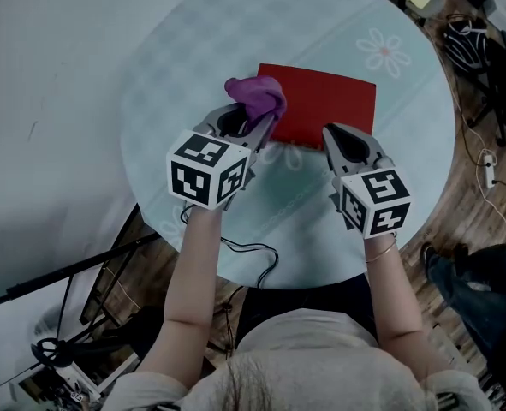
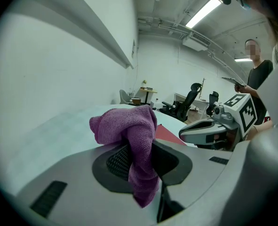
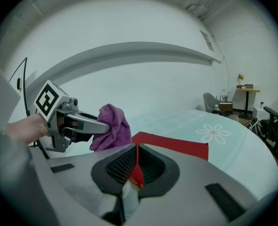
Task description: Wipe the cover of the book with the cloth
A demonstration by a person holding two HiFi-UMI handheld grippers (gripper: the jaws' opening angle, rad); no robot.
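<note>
Clamping my left gripper shut on the bunched purple cloth, I hold it at the left edge of the red book, which lies flat just above centre frame on the round pale table. My right gripper pinches the book's near edge, a red sliver showing between its jaws.

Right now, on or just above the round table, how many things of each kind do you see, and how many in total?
Red book: 1
Purple cloth: 1
Grippers: 2, the left gripper and the right gripper
Total: 4
</note>
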